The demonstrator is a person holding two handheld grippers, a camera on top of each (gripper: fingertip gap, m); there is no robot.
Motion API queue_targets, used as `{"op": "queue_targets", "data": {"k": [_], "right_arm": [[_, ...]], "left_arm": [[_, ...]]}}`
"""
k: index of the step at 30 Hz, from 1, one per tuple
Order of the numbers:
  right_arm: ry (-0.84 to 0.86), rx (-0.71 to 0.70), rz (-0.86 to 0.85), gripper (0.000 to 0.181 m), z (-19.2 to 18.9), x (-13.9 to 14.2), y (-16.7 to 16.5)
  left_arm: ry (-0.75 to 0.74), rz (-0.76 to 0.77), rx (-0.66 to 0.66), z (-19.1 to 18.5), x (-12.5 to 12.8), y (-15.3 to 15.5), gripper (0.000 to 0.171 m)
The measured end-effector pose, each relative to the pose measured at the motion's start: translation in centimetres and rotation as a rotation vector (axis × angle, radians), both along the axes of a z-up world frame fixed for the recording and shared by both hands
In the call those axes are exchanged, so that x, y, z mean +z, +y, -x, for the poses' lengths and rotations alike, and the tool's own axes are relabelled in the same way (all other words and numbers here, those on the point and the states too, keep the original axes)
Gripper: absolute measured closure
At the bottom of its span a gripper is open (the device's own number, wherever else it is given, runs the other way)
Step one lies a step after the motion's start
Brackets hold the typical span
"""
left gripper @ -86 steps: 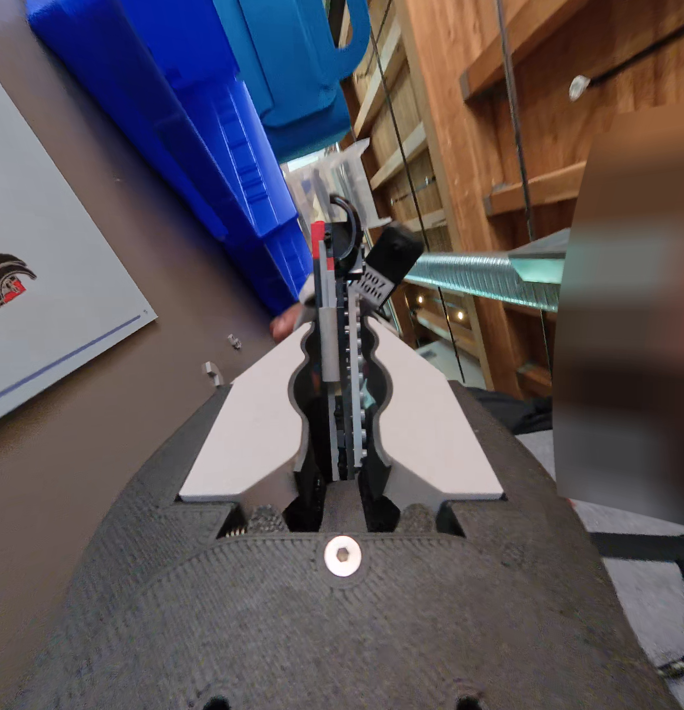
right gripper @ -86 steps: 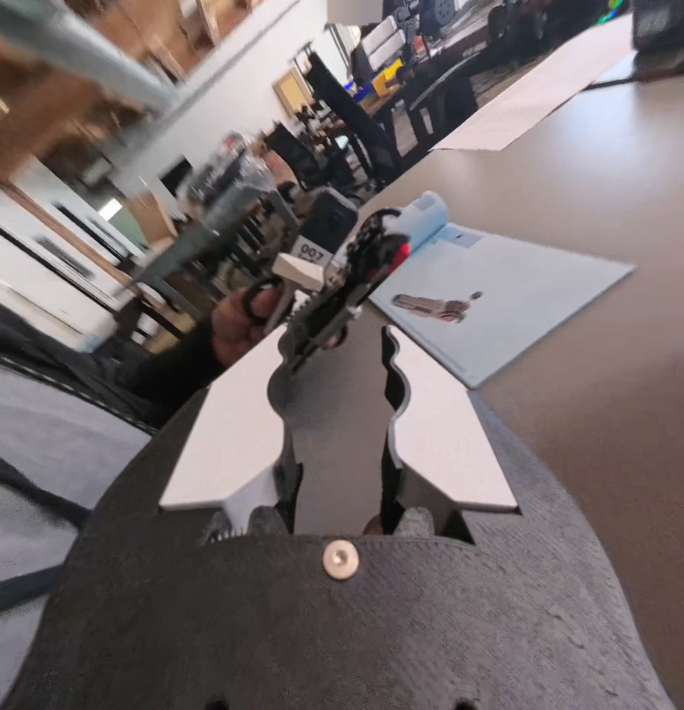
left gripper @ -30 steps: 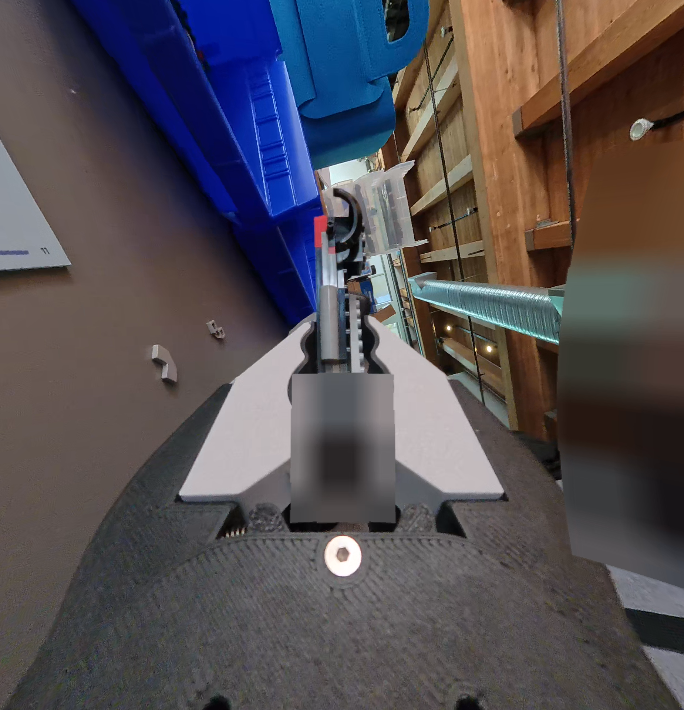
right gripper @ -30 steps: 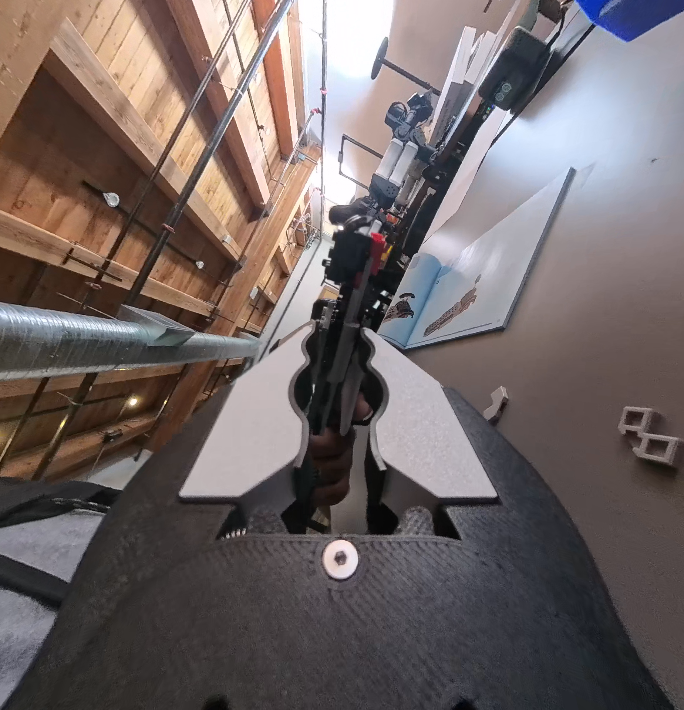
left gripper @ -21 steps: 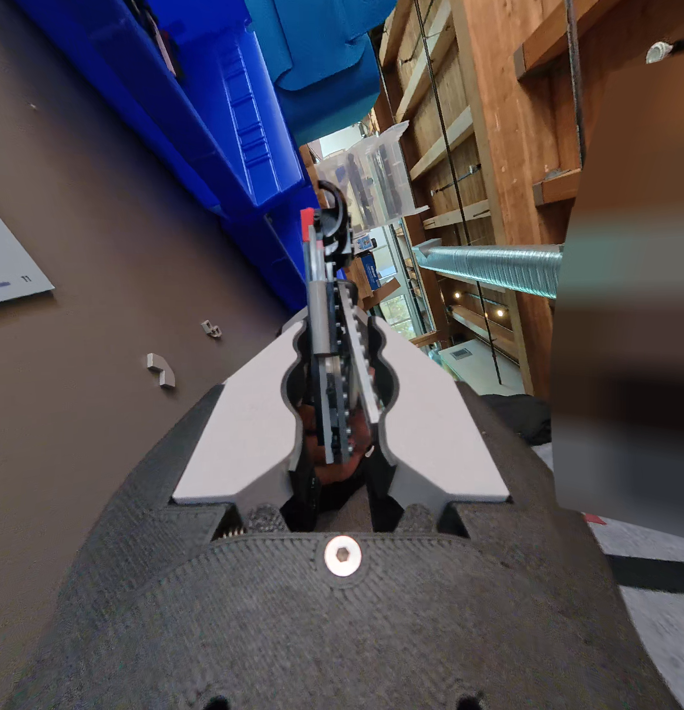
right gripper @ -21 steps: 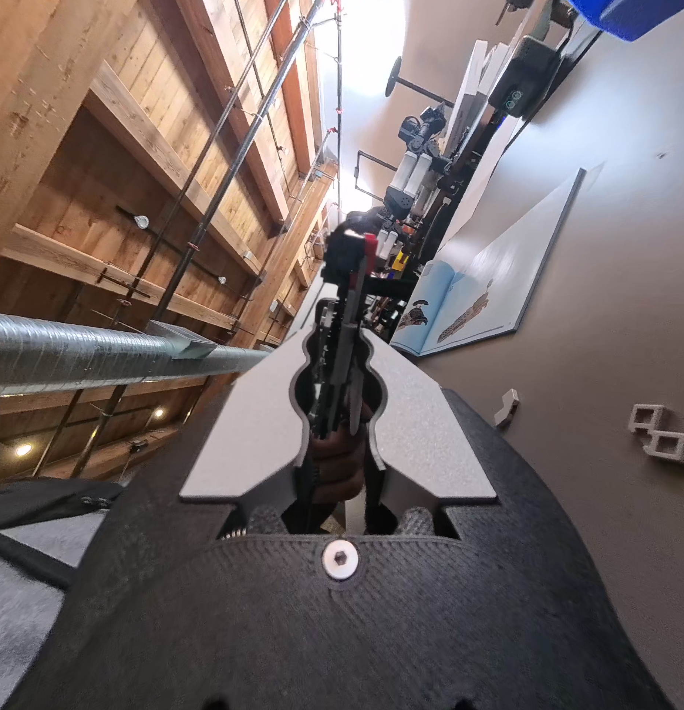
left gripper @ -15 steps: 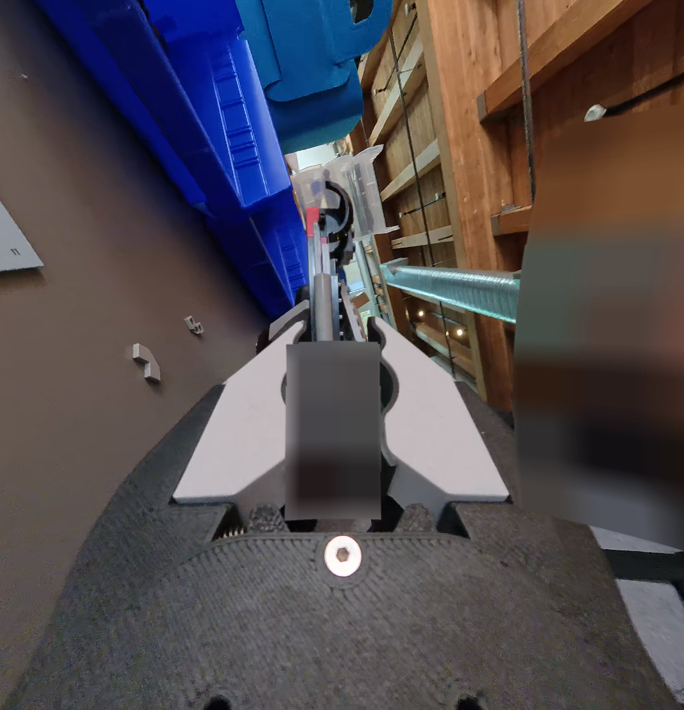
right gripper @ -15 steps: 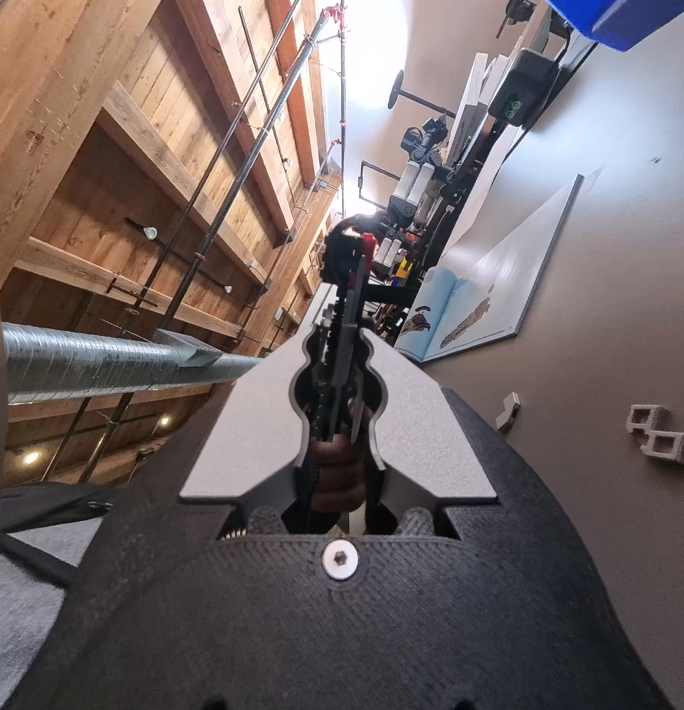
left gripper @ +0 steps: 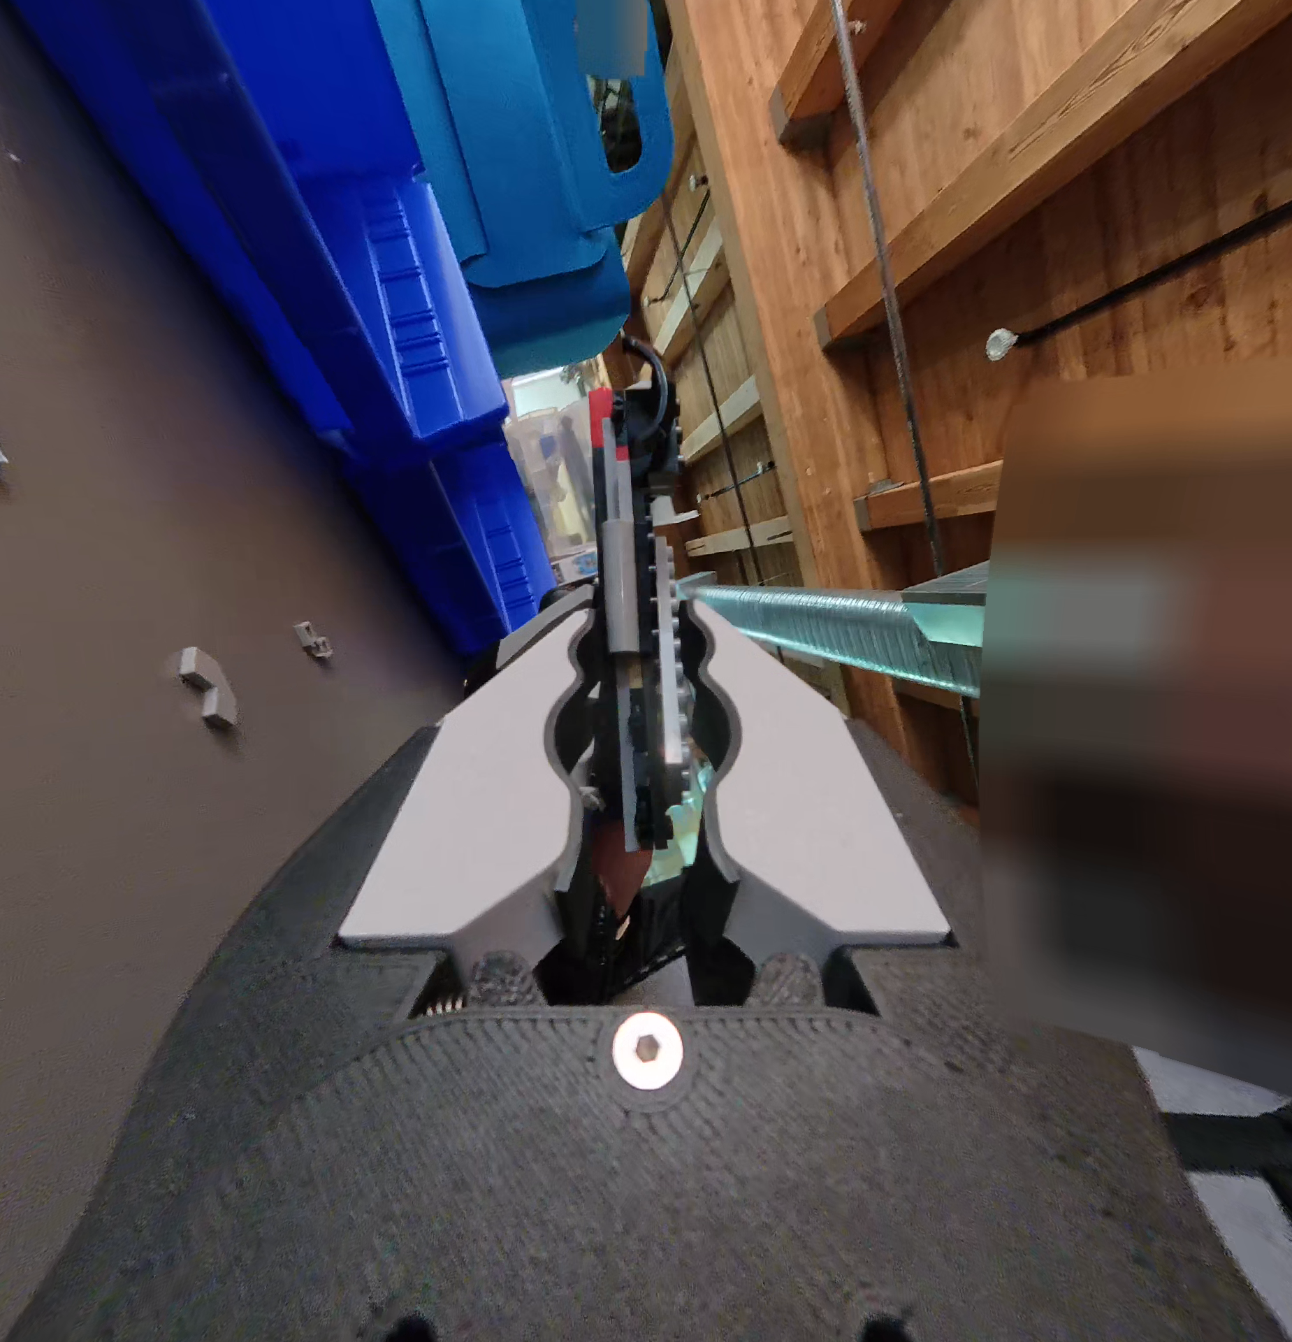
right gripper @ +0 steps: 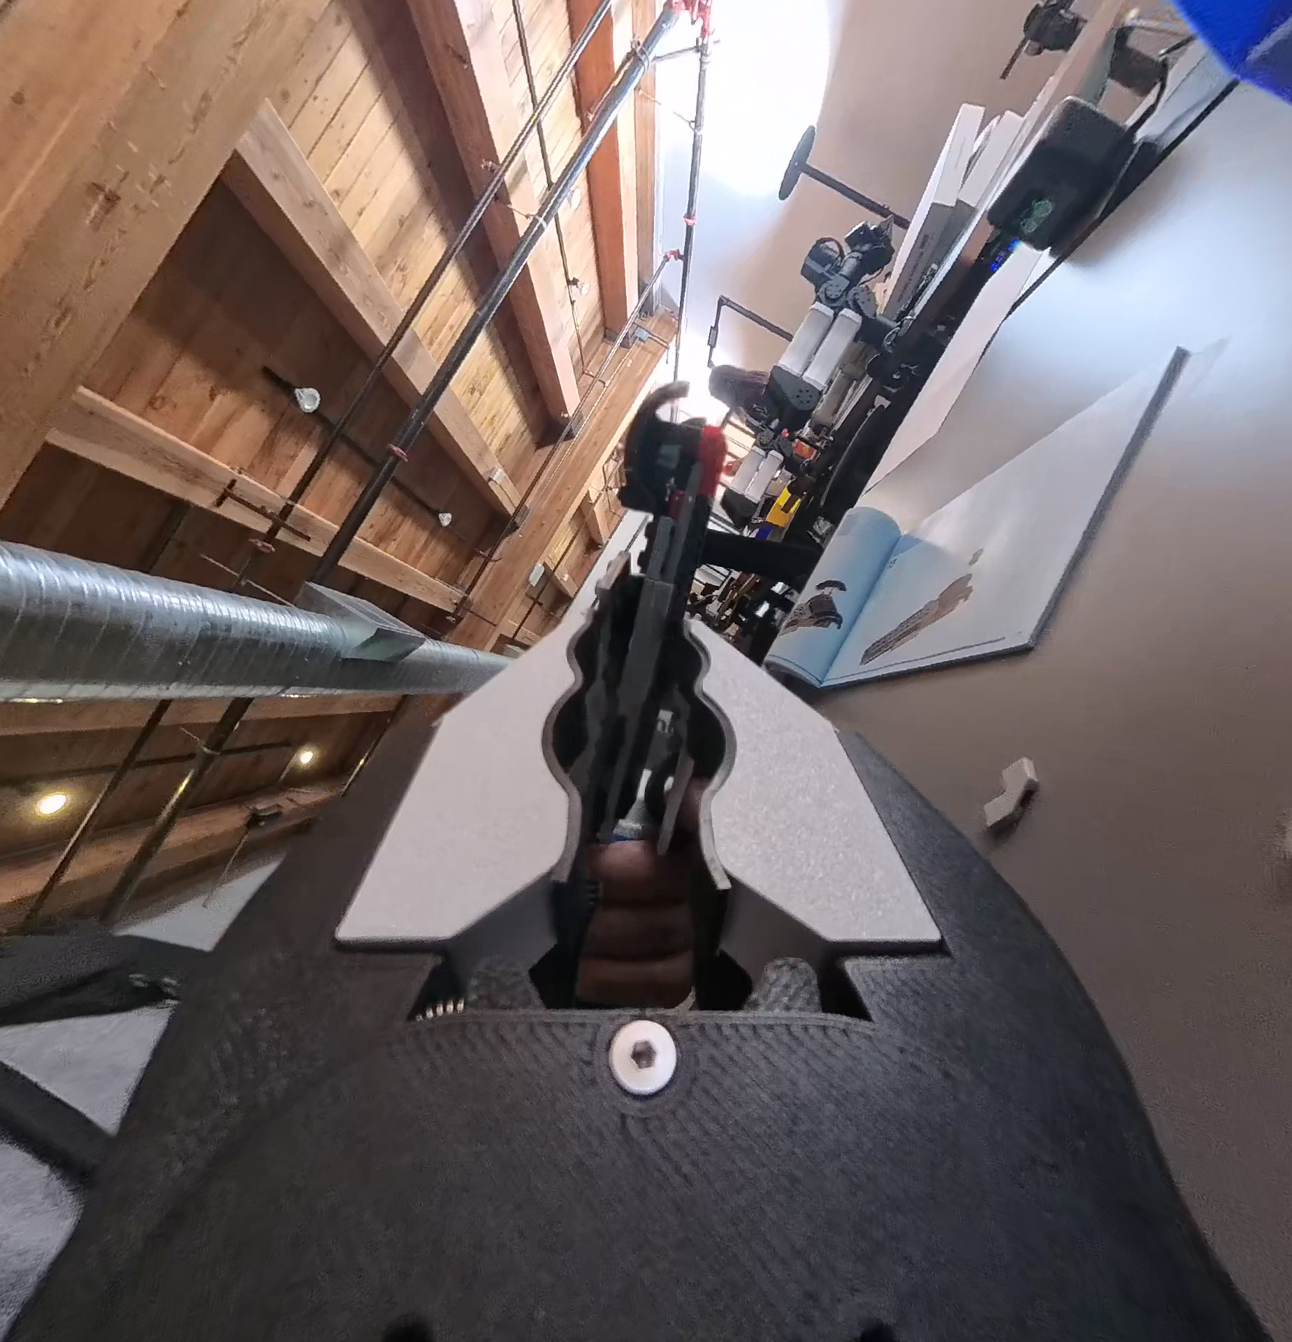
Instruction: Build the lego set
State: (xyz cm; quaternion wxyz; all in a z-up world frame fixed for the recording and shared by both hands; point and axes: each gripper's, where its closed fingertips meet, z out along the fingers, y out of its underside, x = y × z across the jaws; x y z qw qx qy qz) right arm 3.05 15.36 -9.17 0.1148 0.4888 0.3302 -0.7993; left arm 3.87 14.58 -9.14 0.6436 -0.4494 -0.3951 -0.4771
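Observation:
A slim lego assembly [left gripper: 632, 581] of black and grey plates, with a red piece and a black arch at its far end, is held up off the brown table [left gripper: 120, 799]. My left gripper [left gripper: 639, 617] is shut on its near part. The same assembly shows in the right wrist view [right gripper: 664, 523], where my right gripper [right gripper: 643, 624] is also shut on it. A hand [right gripper: 635, 922] shows through the gap behind the right fingers. The near end of the assembly is hidden between the fingers.
Loose grey lego pieces [left gripper: 207, 686] [left gripper: 312, 640] lie on the table; some show in the right wrist view [right gripper: 1009, 791]. Blue bins [left gripper: 410, 348] stand along the table's far side. An open instruction booklet [right gripper: 991, 581] lies on the table. Wooden beams and a metal duct [right gripper: 156, 639] are overhead. My left and right fingertips are right by each other.
My right gripper was open beside the assembly 2.9 s ago and has closed on it. Both grippers have tipped up with the assembly; in the last half second they only shifted slightly.

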Motion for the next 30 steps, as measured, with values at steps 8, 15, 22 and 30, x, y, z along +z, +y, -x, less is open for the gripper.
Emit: {"op": "queue_targets", "data": {"k": [8, 15, 22, 30], "right_arm": [[0.040, 0.003, -0.047, 0.163, -1.2, 0.5, -1.6], [0.028, -0.007, -0.083, 0.165, 0.3, 0.3, -1.4], [0.002, -0.038, -0.158, 0.165, 3.1, -0.6, 0.6], [0.050, -0.154, -0.154, 0.165, 1.5, 0.3, 2.0]], "left_arm": [[0.001, -0.027, 0.030, -0.9, 0.7, -1.4, 0.151], [0.091, 0.034, 0.039, 0.8, 0.6, -1.1, 0.152], [0.096, 0.006, 0.023, 4.4, -0.1, 1.1, 0.151], [0.061, -0.027, 0.060, 2.7, 0.8, 2.3, 0.151]]}}
